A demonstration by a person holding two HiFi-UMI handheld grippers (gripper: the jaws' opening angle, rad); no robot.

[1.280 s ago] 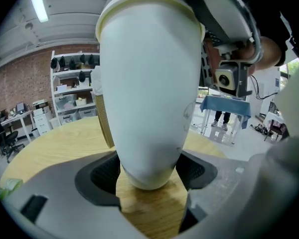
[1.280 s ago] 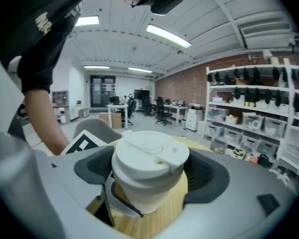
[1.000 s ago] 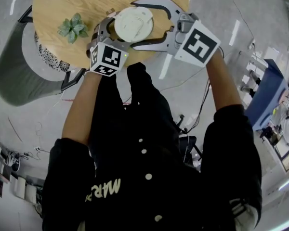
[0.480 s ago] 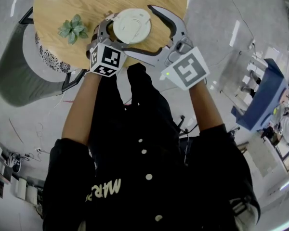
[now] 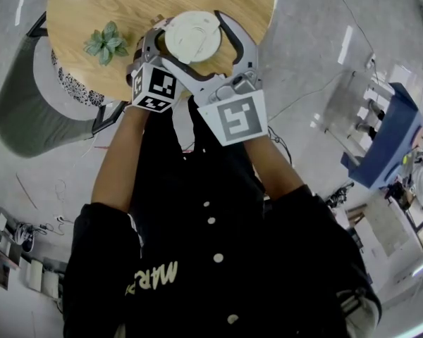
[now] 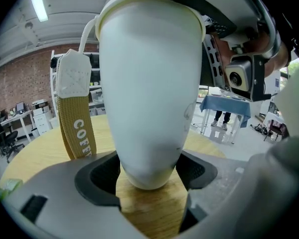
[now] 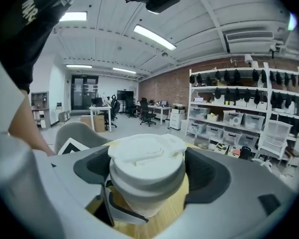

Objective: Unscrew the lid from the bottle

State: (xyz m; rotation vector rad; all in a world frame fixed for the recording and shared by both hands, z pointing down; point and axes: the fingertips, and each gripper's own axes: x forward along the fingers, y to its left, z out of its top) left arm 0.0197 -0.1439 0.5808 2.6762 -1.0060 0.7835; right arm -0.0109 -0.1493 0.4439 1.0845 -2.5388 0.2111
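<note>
A white bottle (image 6: 149,98) stands on the round wooden table (image 5: 127,2); a tan strap (image 6: 77,118) hangs at its side. My left gripper (image 5: 158,48) is shut on the bottle's lower body, whose narrow base sits between both dark pads (image 6: 97,176). The white lid (image 5: 192,37) tops the bottle. My right gripper (image 5: 197,44) comes from the near side with the lid (image 7: 147,158) between its jaws. They have just been closing, and the pads (image 7: 204,176) now touch the lid on both sides.
A small green succulent (image 5: 107,41) sits on the table to the left of the bottle. A grey chair (image 5: 25,111) stands at the table's left edge. A blue-covered table (image 5: 388,132) stands off to the right on the floor.
The right gripper rolled about the lid: its marker cube swung from the right down toward the person's body. Its jaws stood wider halfway through and now sit closer on the lid. The left gripper kept still.
</note>
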